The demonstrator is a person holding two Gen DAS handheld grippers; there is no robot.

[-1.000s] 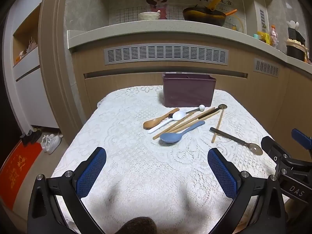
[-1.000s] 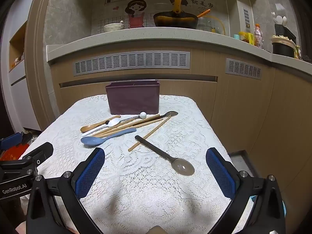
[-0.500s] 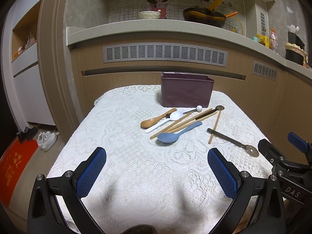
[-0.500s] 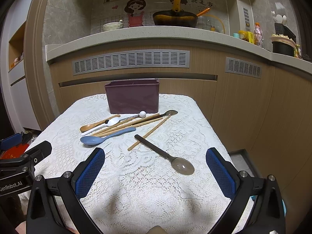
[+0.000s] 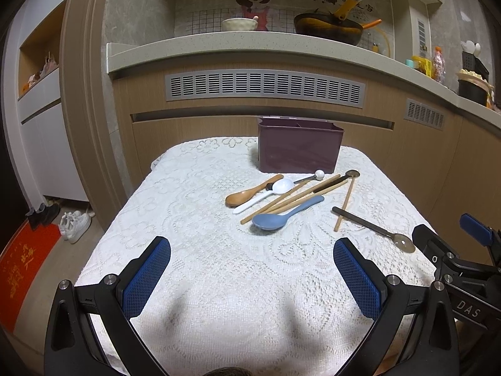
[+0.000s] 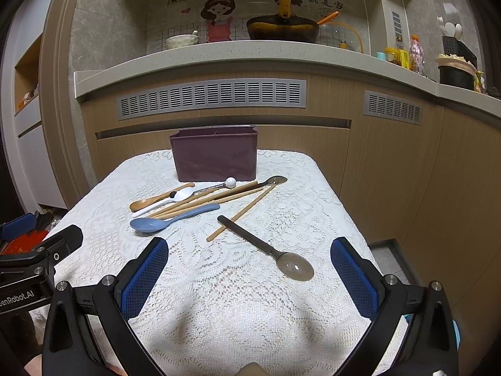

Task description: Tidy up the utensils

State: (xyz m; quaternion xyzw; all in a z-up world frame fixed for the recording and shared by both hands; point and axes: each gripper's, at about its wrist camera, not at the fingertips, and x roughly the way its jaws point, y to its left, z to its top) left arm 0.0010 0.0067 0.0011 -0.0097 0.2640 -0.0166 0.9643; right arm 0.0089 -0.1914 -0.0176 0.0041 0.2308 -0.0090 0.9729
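Note:
A dark purple utensil box (image 5: 300, 148) (image 6: 216, 153) stands at the far end of a table under a white lace cloth (image 5: 200, 250). In front of it lie a blue spoon (image 5: 281, 217) (image 6: 166, 221), a wooden spoon (image 5: 250, 191), a white spoon (image 5: 269, 191), wooden chopsticks (image 5: 297, 197) and a dark long-handled spoon (image 6: 269, 249) (image 5: 372, 228). My left gripper (image 5: 252, 279) hovers open over the near part of the cloth. My right gripper (image 6: 249, 277) is open too, with the dark spoon's bowl just ahead between its fingers.
A kitchen counter (image 5: 281, 44) with a pan (image 5: 328, 26) and a bowl runs behind the table above vented cabinet fronts. The floor at the left holds white shoes (image 5: 75, 224) and a red mat (image 5: 22, 266). The table's right edge drops off beside the cabinets.
Both grippers have tilted slightly so the table sits a little lower and further in view. The utensils have not moved and both grippers stay open.

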